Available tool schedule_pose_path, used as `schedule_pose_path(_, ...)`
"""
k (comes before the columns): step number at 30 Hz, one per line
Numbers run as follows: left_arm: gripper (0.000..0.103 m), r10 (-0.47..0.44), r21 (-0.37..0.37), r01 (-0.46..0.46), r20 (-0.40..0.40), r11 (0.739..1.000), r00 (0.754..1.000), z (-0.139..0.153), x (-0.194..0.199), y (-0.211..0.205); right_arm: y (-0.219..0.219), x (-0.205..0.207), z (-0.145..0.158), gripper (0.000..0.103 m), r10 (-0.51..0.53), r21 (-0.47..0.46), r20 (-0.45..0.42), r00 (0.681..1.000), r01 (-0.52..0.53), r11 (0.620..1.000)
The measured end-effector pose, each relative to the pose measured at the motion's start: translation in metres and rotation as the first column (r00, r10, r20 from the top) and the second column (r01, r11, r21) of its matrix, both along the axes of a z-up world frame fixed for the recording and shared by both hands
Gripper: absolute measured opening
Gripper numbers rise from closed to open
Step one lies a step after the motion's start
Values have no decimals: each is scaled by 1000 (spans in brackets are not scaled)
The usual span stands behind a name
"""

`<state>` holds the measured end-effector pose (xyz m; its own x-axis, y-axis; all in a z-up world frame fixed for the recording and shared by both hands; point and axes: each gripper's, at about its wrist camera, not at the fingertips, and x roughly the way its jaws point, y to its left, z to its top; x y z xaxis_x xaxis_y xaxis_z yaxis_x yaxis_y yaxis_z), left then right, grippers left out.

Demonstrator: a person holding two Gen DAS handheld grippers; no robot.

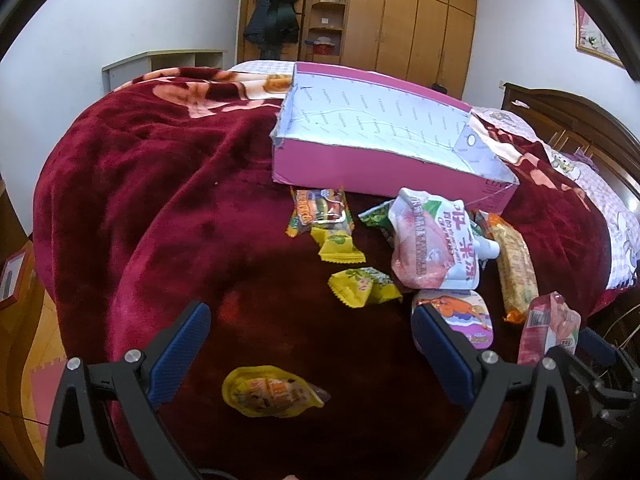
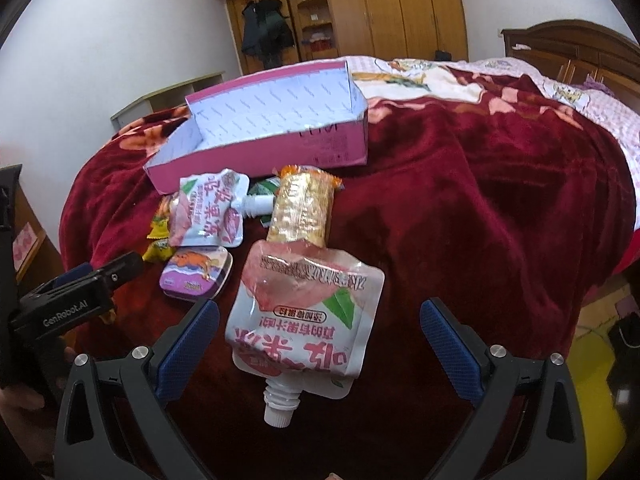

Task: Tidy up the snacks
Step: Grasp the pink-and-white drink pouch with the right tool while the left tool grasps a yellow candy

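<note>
Snacks lie scattered on a dark red blanket in front of an empty pink box (image 1: pixel 384 176) (image 2: pixel 260 128). My left gripper (image 1: pixel 312 316) is open above a yellow packet (image 1: pixel 272 392) that lies between its fingers, untouched. My right gripper (image 2: pixel 320 312) is open around a pink spouted pouch (image 2: pixel 304 320) lying flat, cap toward the camera, with neither finger touching it. Beyond that pouch lie a golden cracker pack (image 2: pixel 304 208) (image 1: pixel 514 268), a second pink pouch (image 2: pixel 208 212) (image 1: pixel 432 240) and a small purple tin (image 2: pixel 196 272) (image 1: pixel 464 316). Yellow candy wrappers (image 1: pixel 362 286) and an orange gummy bag (image 1: pixel 320 212) sit left of them.
The bed's blanket (image 1: pixel 160 184) falls away at the left and near edges. A wooden headboard (image 2: pixel 580 48) stands at the right, wardrobes (image 1: pixel 400 20) behind. The left gripper's body (image 2: pixel 80 300) sits close beside the tin. Bare blanket (image 2: pixel 480 200) spreads to the right of the snacks.
</note>
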<state>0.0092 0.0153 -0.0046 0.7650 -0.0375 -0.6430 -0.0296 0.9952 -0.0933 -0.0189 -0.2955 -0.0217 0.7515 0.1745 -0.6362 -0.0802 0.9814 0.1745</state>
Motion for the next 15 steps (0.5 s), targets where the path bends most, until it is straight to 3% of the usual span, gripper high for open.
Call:
schedule_pose_path(3,103,1,1,-1,9,1000,1000,-1,5,-3,1,1,-4,94,11,11,-17,1000,-11,1000)
schedule_pose_path(11,95,4,-11,-5,-35,1000,999,-13,23,-1,-3,6,-9,85,14,43,-38,999,-12,999)
schedule_pose_path(15,89,-9,50,9,3,999,1000,-14,25,-11,-4,6,-10,85,18,49,-42,999,-16,999)
